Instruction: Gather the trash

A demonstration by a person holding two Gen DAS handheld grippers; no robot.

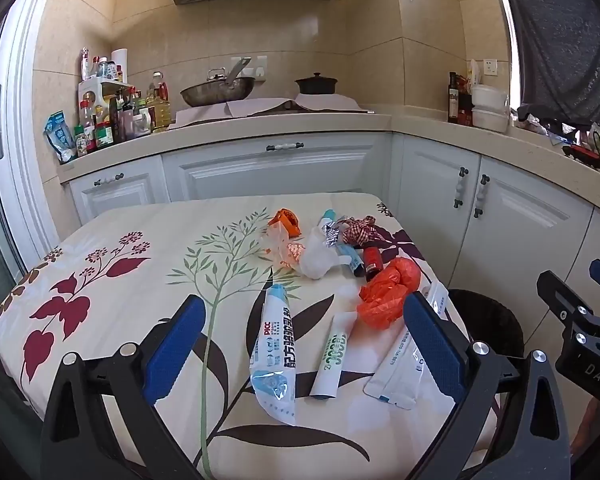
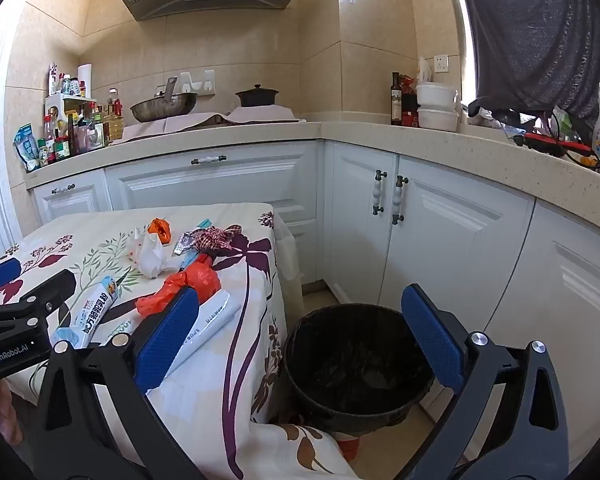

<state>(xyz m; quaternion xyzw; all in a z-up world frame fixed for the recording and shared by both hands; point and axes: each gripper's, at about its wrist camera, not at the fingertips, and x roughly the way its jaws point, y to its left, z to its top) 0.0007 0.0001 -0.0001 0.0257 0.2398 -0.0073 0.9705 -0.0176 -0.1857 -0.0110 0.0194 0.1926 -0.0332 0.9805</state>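
The trash lies scattered over the right half of the table (image 1: 100, 248), which wears a cream cloth printed with leaves and flowers: a crumpled orange plastic bag (image 1: 386, 294) near the right edge, a flattened blue-and-white tube (image 1: 272, 350), a slim white tube with green lettering (image 1: 332, 356) and a flat white sachet (image 1: 400, 368) toward the near edge, and farther back a white tissue wad (image 1: 320, 254), a small red bottle (image 1: 372, 260), a checked fabric scrap (image 1: 360, 230) and an orange wrapper (image 1: 286, 220). The black-lined bin (image 2: 352, 364) stands on the floor just beside the table's right edge, seemingly empty. Nothing seems collected yet, so this looks like the opening reach. The left gripper (image 1: 304, 356) hovers over the near-edge tubes, fingers spread wide and holding nothing; the right gripper (image 2: 300, 344) hangs between table edge and bin, also spread and empty. The next move likely calls for lowering onto one thin, slippery tube and closing across its narrow width.
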